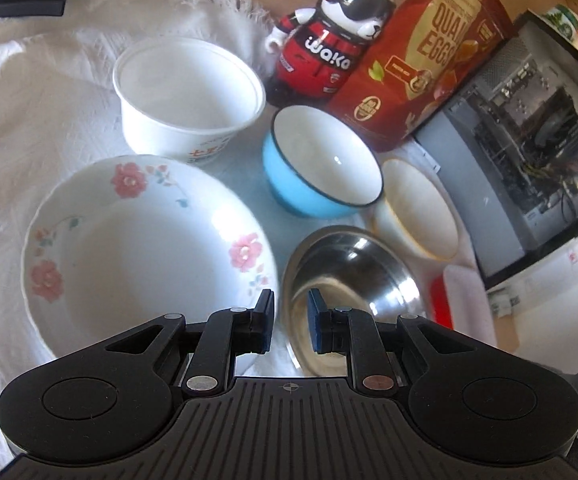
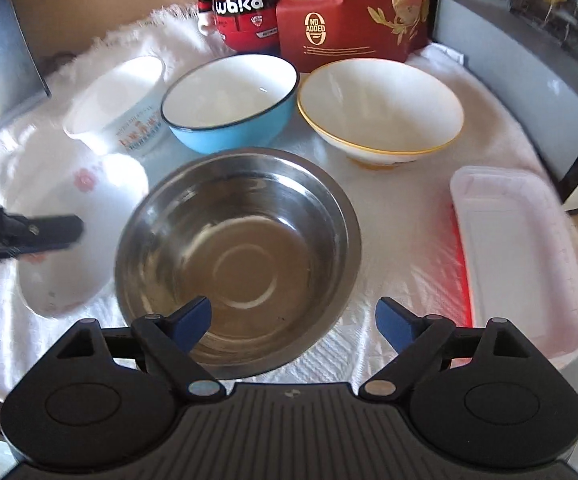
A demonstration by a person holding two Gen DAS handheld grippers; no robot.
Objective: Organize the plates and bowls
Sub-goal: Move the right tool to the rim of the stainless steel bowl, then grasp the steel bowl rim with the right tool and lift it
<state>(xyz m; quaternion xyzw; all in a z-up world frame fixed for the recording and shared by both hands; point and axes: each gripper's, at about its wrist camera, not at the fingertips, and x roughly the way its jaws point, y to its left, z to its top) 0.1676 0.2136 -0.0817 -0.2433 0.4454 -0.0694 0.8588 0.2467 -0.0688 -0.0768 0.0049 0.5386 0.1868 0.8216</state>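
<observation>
On a white cloth stand a floral plate [image 1: 137,236], a steel bowl [image 1: 349,276], a blue bowl [image 1: 321,164], a yellow-rimmed white bowl [image 1: 421,212] and a white paper bowl [image 1: 185,92]. My left gripper [image 1: 292,322] hovers over the gap between the floral plate and the steel bowl, its jaws a narrow gap apart and empty. My right gripper [image 2: 293,322] is wide open over the near rim of the steel bowl [image 2: 237,256]. The blue bowl [image 2: 233,100], yellow-rimmed bowl [image 2: 381,108], paper bowl [image 2: 117,108] and floral plate [image 2: 77,248] lie beyond. The left gripper's fingers [image 2: 45,230] show over the plate.
A panda figure [image 1: 329,36] and a red quail-egg bag [image 1: 425,52] stand at the back. A lidded plastic box [image 2: 517,256] lies at the right. A dark glass-sided case [image 1: 529,152] stands at the right edge.
</observation>
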